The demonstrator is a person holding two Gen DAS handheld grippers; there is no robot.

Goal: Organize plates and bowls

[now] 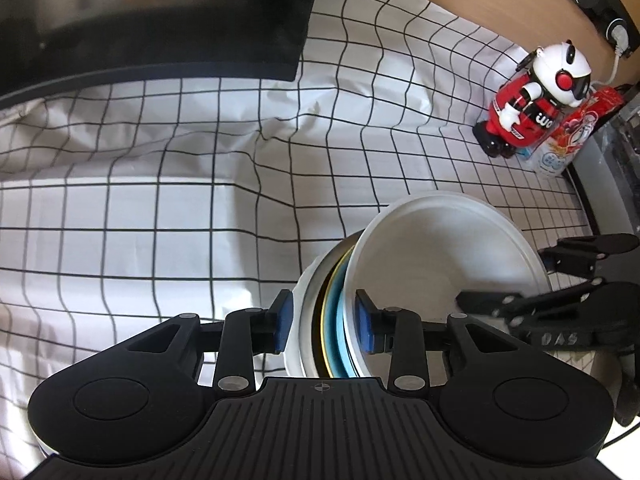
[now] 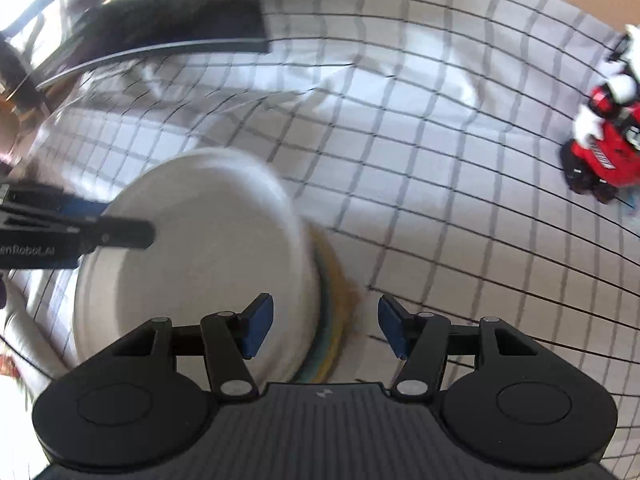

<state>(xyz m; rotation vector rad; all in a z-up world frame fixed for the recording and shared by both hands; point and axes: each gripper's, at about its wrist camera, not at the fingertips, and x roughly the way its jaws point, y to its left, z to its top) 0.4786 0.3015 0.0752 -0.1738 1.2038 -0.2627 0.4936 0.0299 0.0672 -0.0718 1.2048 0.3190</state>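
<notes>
**Stack of dishes clamped on edge over the checked cloth**

Left wrist view, from left to right: a dark flat panel (image 1: pixel 160 20) lies at the top left on the white checked cloth (image 1: pixel 160 208) that covers the bench. Low in the middle, the left tongs (image 1: pixel 326 322) stand part open around a stack of plates and bowls (image 1: pixel 336 320) held on edge; each blue pad lies against an outer face of the stack, so the tongs grip it. The stack shows a white outer dish, a yellow-rimmed one, a light blue one, and a large white bowl (image 1: pixel 440 256) whose hollow faces right. Further right, the right tongs (image 1: pixel 460 300) reach toward that bowl's inside. At the top right stands a red and white toy robot (image 1: pixel 536 100).

Right wrist view, blurred: the left tongs' arm enters from the left over the white bowl (image 2: pixel 200 264). The right tongs (image 2: pixel 326 326) are roughly half open, nothing pressed between the pads; the stack's coloured rims (image 2: pixel 332 320) sit just inside the left pad. The toy (image 2: pixel 600 148) is far right.
</notes>
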